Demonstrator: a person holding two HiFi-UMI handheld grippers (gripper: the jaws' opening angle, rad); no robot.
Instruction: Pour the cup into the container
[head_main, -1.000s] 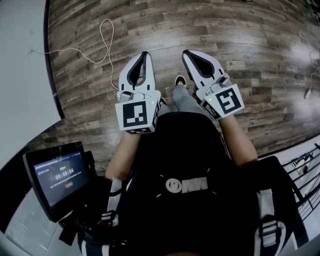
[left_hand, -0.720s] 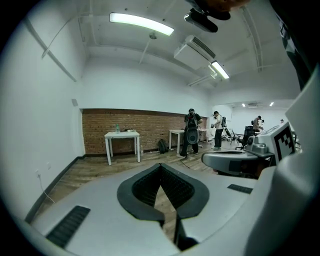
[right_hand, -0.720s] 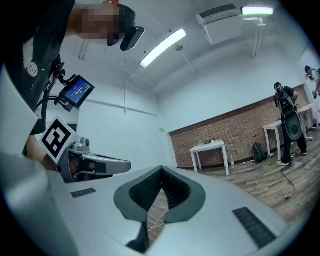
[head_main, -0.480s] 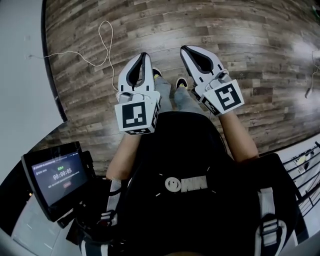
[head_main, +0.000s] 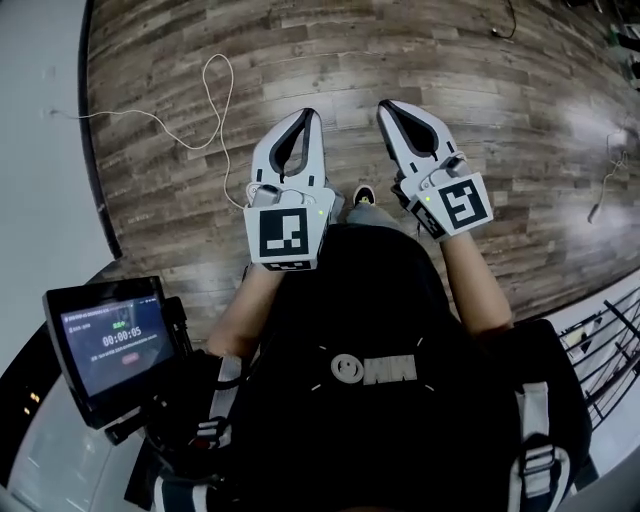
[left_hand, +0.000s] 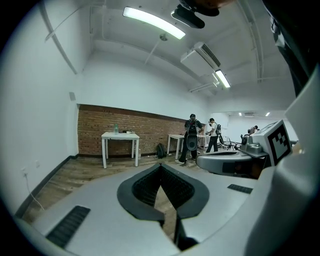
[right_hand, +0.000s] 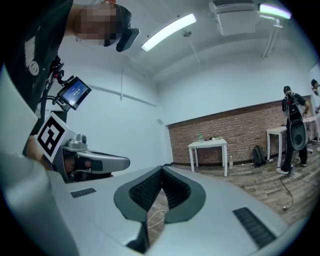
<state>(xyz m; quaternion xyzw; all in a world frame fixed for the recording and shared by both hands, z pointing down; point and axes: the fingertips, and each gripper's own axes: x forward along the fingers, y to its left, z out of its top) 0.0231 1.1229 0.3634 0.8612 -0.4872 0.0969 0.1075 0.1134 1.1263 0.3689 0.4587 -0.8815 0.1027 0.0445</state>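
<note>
No cup or container can be made out in any view. In the head view my left gripper (head_main: 310, 115) and right gripper (head_main: 385, 105) are held side by side in front of the person's body, over the wooden floor (head_main: 480, 120). Both are shut with nothing between the jaws. The left gripper view shows the left gripper (left_hand: 160, 165) with its tips touching, aimed across the room at a far white table (left_hand: 120, 135) against a brick wall. The right gripper (right_hand: 161, 170) faces the same table (right_hand: 207, 145), where a few small items stand, too small to tell.
A white cable (head_main: 190, 110) loops over the floor ahead on the left. A white wall (head_main: 40, 150) runs along the left side. A tablet screen (head_main: 110, 345) hangs at the person's left hip. Other people (left_hand: 191, 137) stand by a second table (left_hand: 175, 136) at the back.
Both grippers and the person have moved forward over the floor, and the white cable now lies closer. Both grippers stay shut.
</note>
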